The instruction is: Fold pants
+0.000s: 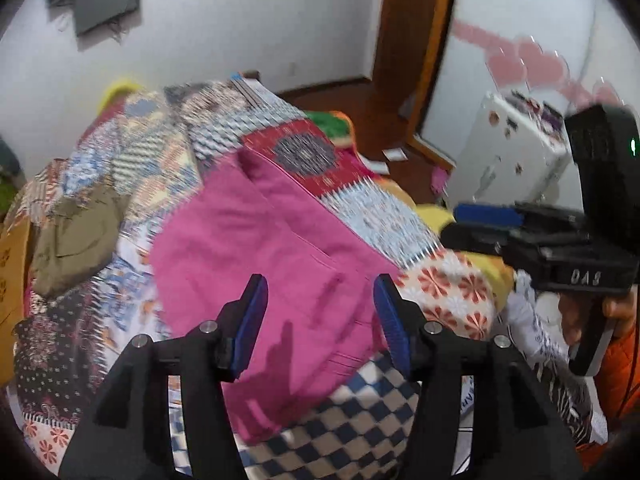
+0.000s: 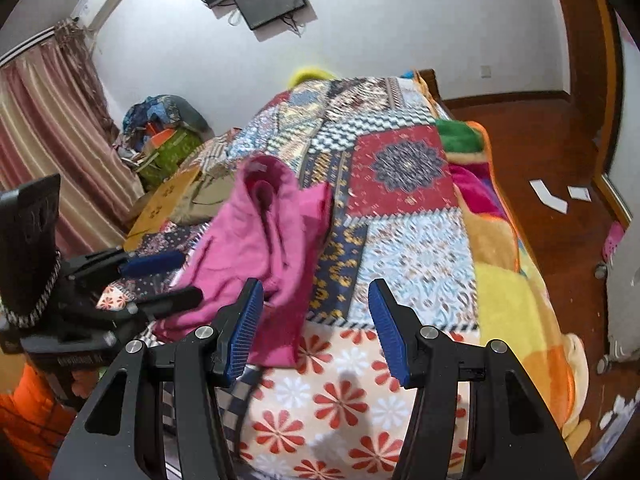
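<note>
L gripper [image 1: 320, 320]: jaws apart, nothing clamped; pink pants [image 1: 264, 248] lie under and just beyond tips on patchwork quilt [image 1: 400, 216]. R gripper [image 2: 316, 320]: jaws apart, empty; pants bunched ahead-left. Olive garment [image 1: 76, 236] further left.

matt pink cloth pants [image 1: 260, 248], patchwork cloth bedspread [image 2: 400, 240], glossy wood floor [image 2: 560, 152]

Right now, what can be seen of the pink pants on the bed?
The pink pants are plain magenta, of soft woven-looking cloth, with a stitched pocket and seams showing. They lie loosely folded and rumpled on the patchwork bedspread, one end standing up in a curled hump, as the right wrist view shows. Neither gripper holds them: the left gripper hangs open over them, and the right gripper is open beside their near edge.
</note>
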A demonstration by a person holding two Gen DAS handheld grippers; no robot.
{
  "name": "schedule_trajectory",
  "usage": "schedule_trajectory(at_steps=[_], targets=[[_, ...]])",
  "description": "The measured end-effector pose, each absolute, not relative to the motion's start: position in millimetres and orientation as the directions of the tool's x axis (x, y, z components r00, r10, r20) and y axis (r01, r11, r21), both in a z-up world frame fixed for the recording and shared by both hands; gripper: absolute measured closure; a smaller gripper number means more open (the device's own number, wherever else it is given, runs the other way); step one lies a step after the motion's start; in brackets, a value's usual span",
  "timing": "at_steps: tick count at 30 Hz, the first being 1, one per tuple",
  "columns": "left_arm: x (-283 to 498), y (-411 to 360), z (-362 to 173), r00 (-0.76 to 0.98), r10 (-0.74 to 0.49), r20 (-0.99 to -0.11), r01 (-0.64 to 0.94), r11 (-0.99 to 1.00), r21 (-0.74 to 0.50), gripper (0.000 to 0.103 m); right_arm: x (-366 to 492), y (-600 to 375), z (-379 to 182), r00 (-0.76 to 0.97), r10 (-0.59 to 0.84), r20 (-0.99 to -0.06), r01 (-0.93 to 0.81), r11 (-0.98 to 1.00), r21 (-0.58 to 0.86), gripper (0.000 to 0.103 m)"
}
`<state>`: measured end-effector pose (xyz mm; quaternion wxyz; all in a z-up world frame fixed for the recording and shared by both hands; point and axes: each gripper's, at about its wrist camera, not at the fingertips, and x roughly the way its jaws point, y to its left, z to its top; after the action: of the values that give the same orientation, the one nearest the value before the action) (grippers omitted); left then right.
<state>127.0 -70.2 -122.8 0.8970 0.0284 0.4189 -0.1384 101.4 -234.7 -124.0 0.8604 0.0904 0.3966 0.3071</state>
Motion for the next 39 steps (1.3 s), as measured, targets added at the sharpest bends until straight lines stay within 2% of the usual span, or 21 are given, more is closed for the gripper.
schedule_trajectory(at_steps=[6, 7, 8, 10, 11, 14, 19, 22, 27, 30, 32, 33, 39], targets=[[165.3, -19.4, -123.4, 0.651, -0.101, -0.752, 0.142, 0.990, -0.011, 0.049, 106.6, -193.6, -120.1, 0.462, 0.659, -0.593, -0.529, 0.742, 0.412, 0.051], [177.1, -12.1, -128.7, 0.640, -0.086, -0.763, 0.129, 0.992, -0.004, 0.059, 107.6, -185.3, -122.3, 0.452, 0.667, -0.592, -0.538, 0.734, 0.415, 0.051], [188.5, -6.3, -134.7, 0.625, -0.082, -0.777, 0.126, 0.992, -0.003, 0.076, 108.4, -178.9, -124.4, 0.444, 0.673, -0.592, -0.545, 0.727, 0.417, 0.051], [207.2, 1.7, -146.2, 0.587, -0.084, -0.805, 0.127, 0.992, -0.011, 0.085, 110.0, -163.0, -129.7, 0.426, 0.681, -0.596, -0.563, 0.715, 0.414, 0.052], [215.7, 5.5, -152.0, 0.572, -0.101, -0.814, 0.132, 0.991, -0.030, 0.085, 110.0, -156.2, -132.6, 0.417, 0.680, -0.603, -0.574, 0.711, 0.406, 0.053], [236.5, 10.7, -170.5, 0.533, -0.100, -0.840, 0.131, 0.991, -0.036, 0.086, 110.2, -140.7, -145.8, 0.393, 0.657, -0.644, -0.598, 0.714, 0.363, 0.058], [265.6, 17.7, -202.2, 0.477, -0.068, -0.876, 0.111, 0.994, -0.017, 0.086, 118.2, -138.4, -179.1, 0.378, 0.560, -0.737, -0.585, 0.761, 0.279, 0.059], [280.1, 24.2, -222.6, 0.443, -0.047, -0.895, 0.098, 0.995, -0.004, 0.085, 131.3, -152.1, -194.9, 0.332, 0.575, -0.748, -0.549, 0.762, 0.343, 0.059], [280.9, 22.3, -226.4, 0.451, -0.021, -0.892, 0.123, 0.992, 0.038, 0.085, 138.3, -166.9, -187.0, 0.331, 0.578, -0.746, -0.509, 0.775, 0.374, 0.057], [270.6, 30.4, -209.7, 0.476, -0.027, -0.879, 0.109, 0.994, 0.029, 0.077, 134.3, -176.8, -176.7, 0.352, 0.587, -0.730, -0.498, 0.777, 0.385, 0.057], [263.5, 40.0, -198.4, 0.490, -0.041, -0.871, 0.086, 0.996, 0.002, 0.058, 125.7, -182.0, -168.3, 0.373, 0.582, -0.723, -0.500, 0.782, 0.371, 0.057], [255.4, 46.6, -190.7, 0.505, -0.054, -0.861, 0.072, 0.997, -0.021, 0.055, 121.3, -184.0, -164.3, 0.381, 0.580, -0.720, -0.502, 0.784, 0.366, 0.057], [209.9, 50.2, -171.0, 0.525, -0.095, -0.846, 0.081, 0.995, -0.061, 0.050, 101.3, -194.6, -154.6, 0.392, 0.557, -0.732, -0.502, 0.796, 0.337, 0.057]])
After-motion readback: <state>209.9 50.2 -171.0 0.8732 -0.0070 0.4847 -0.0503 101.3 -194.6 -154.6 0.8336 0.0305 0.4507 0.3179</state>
